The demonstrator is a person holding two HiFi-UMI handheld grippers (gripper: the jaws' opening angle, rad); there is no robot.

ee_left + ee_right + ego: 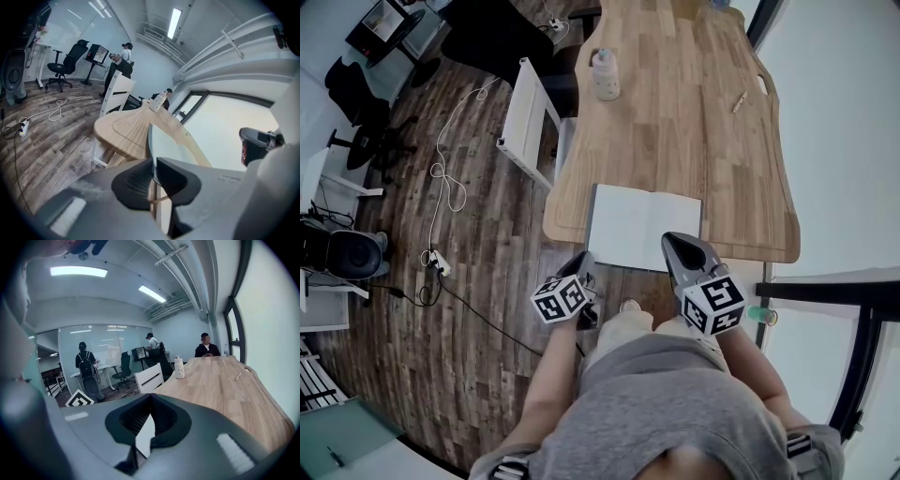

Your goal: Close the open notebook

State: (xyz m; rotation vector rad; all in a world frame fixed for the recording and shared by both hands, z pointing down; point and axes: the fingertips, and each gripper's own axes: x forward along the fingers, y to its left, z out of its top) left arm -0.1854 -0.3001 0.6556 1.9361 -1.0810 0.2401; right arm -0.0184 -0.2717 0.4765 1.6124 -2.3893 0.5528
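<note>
The open notebook (642, 225) lies with white pages up at the near edge of the wooden table (675, 112). My left gripper (584, 269) is at the notebook's near left corner. In the left gripper view it (153, 174) is shut on the thin edge of the left cover (166, 145), which stands lifted and edge-on. My right gripper (675, 242) sits over the notebook's near right part. Its jaws (150, 397) are shut, and a strip of white page (144, 433) shows below the tips.
A bottle (605, 75) and a pen (738, 102) lie farther back on the table. A white chair (528, 117) stands at the table's left side, with a cable (445, 178) on the wooden floor. A person (205, 350) sits at the far end.
</note>
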